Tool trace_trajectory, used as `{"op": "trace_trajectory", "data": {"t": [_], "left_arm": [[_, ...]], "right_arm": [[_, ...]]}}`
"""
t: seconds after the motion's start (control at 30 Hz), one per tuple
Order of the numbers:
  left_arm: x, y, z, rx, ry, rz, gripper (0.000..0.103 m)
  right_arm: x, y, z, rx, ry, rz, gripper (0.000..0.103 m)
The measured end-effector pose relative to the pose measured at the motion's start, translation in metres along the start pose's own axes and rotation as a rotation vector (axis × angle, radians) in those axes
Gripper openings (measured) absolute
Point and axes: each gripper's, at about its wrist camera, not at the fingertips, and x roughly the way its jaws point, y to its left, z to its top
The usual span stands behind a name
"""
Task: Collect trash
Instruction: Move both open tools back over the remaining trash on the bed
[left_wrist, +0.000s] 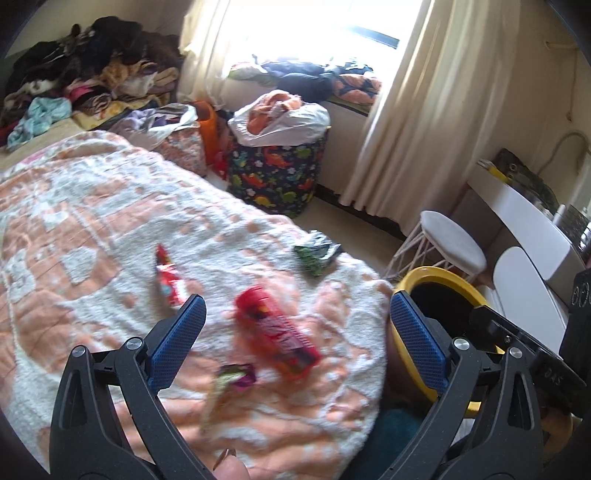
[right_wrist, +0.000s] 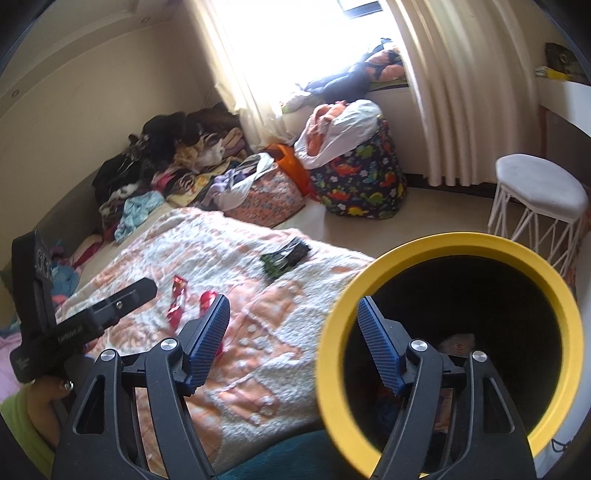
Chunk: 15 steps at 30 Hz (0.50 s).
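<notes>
A peach-and-white blanket fills the left and centre of the left wrist view, and a yellow-rimmed bin takes up the lower right of the right wrist view. The left gripper hangs with jaws wide apart over a blurred red packet at centre, a red wrapper to its left, a green wrapper above right. The right gripper is spread too, one finger inside the bin's mouth.

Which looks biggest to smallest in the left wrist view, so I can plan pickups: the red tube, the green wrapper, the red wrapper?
1. Red tube, clearly largest, though also nearest the camera.
2 and 3. Red wrapper and green wrapper look alike; unranked.
</notes>
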Motion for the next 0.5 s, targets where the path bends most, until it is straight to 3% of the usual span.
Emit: {"op": "trace_trajectory", "data": {"t": [0.3,0.5], "left_arm": [[-0.007,0.045,-0.019,-0.019,0.057,0.065,0.092],[-0.013,0.069,-0.03,-0.028,0.087,0.061,0.092]], "right_arm": [[0.023,0.033,-0.008,-0.071,0.07,0.052,0.069],[0.041,0.053,-0.016,-0.109,0.12,0.077,0.069]]}}
